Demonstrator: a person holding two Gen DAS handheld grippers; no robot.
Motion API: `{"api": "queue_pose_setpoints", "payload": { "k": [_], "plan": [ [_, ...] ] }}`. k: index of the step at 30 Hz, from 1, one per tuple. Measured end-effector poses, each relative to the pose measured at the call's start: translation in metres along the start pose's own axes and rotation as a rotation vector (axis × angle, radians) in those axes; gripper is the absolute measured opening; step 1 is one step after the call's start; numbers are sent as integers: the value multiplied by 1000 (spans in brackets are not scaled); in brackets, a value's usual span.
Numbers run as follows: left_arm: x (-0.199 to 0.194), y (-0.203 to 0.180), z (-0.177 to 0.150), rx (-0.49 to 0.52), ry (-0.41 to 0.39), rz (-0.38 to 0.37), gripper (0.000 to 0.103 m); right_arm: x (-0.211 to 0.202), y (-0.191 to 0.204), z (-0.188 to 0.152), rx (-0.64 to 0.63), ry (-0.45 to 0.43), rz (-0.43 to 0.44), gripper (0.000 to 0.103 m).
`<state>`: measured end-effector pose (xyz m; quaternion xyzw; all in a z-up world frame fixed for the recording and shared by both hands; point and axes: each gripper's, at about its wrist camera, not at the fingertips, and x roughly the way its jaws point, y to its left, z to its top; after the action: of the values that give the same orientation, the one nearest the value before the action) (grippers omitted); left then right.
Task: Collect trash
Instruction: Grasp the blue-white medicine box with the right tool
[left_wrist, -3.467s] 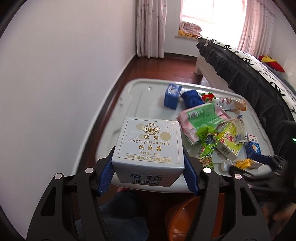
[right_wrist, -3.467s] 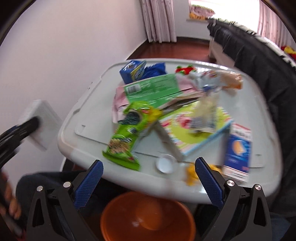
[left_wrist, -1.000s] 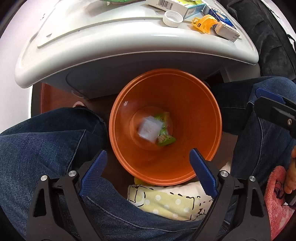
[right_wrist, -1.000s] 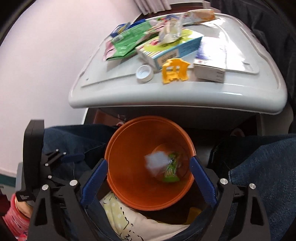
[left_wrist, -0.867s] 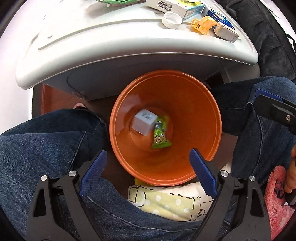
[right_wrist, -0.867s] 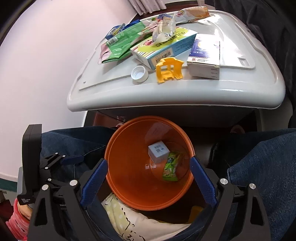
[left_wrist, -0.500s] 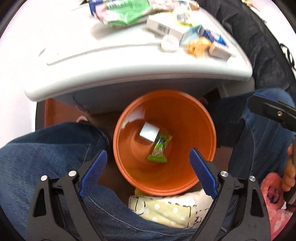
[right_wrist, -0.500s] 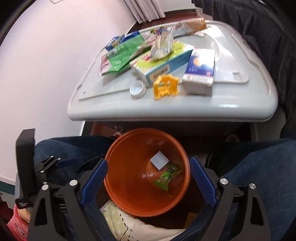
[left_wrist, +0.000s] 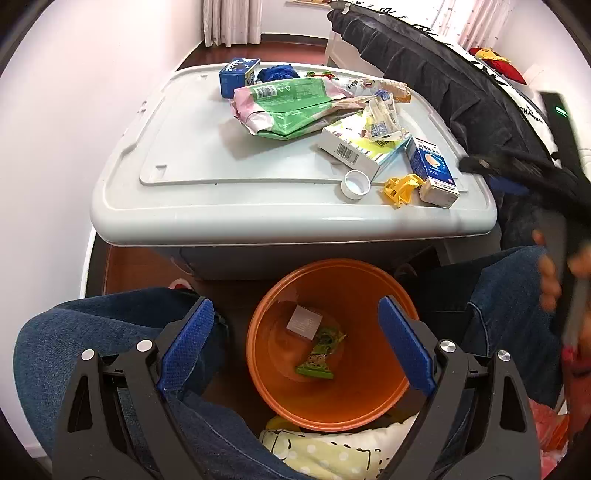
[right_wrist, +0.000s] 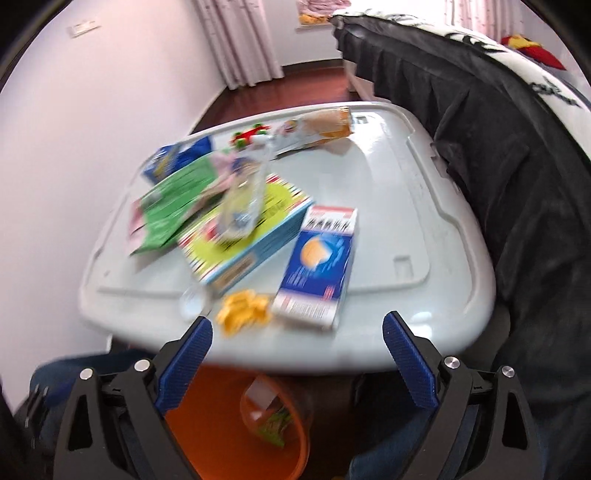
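Both grippers are empty, with jaws spread wide. Seen from where I stand, the left gripper (left_wrist: 293, 343) hangs above the orange bin (left_wrist: 373, 398), and the right gripper (right_wrist: 295, 352) points over the near edge of the grey storage box lid (left_wrist: 207, 155), just behind the bin.

One risk, I think, comes from the small things at that near edge: the white cap (left_wrist: 357, 183), the yellow plastic piece (left_wrist: 400, 188) and the blue and white carton (left_wrist: 434, 173). A careless reach could push them off the lid, and they might fall beside the bin, not into it. The right wrist view is blurred, so aiming now looks uncertain.

Inside the bin lie a white box (left_wrist: 304, 322) and a green wrapper (left_wrist: 319, 356), nothing more that I can see. Further back on the lid, the green bag (left_wrist: 291, 107), the flat box (left_wrist: 354, 147) and other wrappers remain to collect.
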<state>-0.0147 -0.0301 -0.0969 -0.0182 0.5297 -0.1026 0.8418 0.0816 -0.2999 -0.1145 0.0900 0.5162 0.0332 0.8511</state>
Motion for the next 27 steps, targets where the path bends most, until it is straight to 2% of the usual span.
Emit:
{"api": "queue_pose_setpoints", "payload": {
  "k": [5, 10, 11, 13, 14, 18, 23, 27],
  "plan": [
    [1, 2, -1, -5, 12, 4, 88, 44, -2, 26, 0, 52, -95, 92],
    [0, 3, -1, -7, 10, 9, 88, 74, 3, 29, -46, 104, -194, 92],
    [0, 3, -1, -7, 9, 8, 88, 79, 4, 28, -57, 114, -209, 88],
    [-1, 3, -2, -7, 9, 9, 88, 86, 3, 27, -63, 129, -212, 58],
    [-1, 2, -2, -6, 11, 9, 88, 84, 1, 26, -42, 119, -192, 51],
    [0, 4, -2, -11, 16, 3, 88, 75, -2, 21, -49, 85, -217, 50],
    [1, 3, -2, -12, 18, -3, 88, 48, -9, 21, -8, 35, -178, 50],
    [6, 0, 2, -1, 26, 2, 88, 10, -8, 18, -11, -35, -128, 50]
  ]
}}
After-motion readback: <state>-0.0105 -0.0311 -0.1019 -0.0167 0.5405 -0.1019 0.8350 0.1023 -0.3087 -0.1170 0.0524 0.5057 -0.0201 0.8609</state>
